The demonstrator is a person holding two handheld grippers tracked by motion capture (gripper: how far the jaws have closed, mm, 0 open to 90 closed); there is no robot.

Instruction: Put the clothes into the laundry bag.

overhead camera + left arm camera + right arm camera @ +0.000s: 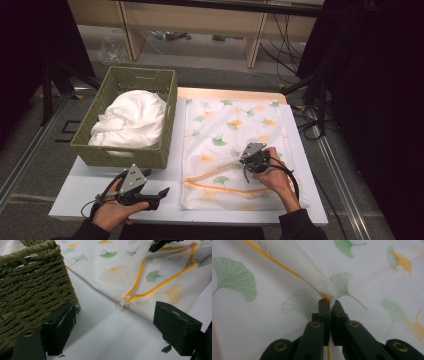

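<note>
Pinching the upper edge of the zipper opening on the leaf-print pillowcase (pixel 235 135) with the right gripper (pixel 329 305), fingers clamped tight on fabric and yellow tape, lifting that edge off the bench (pixel 90 187). Hovering low by the woven basket (pixel 125 117), the left gripper (pixel 155 195) with fingers spread wide, holding nothing. Lying ahead of those fingers, the white zipper pull (pixel 123 302), zipper running away along the near hem; left hand clearly closer.
</note>
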